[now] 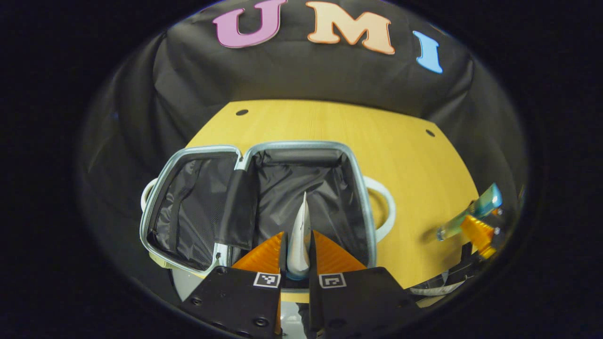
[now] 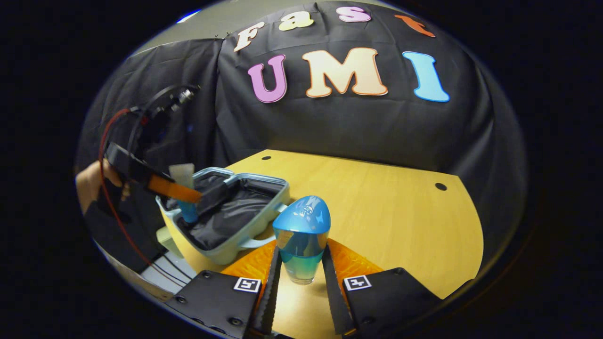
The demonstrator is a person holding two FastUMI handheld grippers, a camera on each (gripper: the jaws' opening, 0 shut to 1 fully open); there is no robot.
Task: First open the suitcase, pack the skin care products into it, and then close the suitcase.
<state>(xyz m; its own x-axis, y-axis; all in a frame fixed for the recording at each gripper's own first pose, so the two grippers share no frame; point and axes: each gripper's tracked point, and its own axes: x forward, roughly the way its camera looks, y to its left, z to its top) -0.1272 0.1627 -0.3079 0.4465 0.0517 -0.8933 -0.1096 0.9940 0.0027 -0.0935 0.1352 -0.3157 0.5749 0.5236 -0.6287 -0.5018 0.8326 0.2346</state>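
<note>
Black lining was seen inside the open suitcase [image 1: 301,150], both halves lying flat on the wooden table [image 1: 405,155] with nothing resting in them. A pale tube [image 1: 299,235] was pinched between the left gripper [image 1: 298,249] fingers above the right-hand compartment. Early release could have dropped it on the rim or divider flap [image 1: 240,207]. A blue bottle [image 2: 301,240] was clamped by the right gripper [image 2: 300,278] over the table; its smooth, tapered body was judged liable to slip.
</note>
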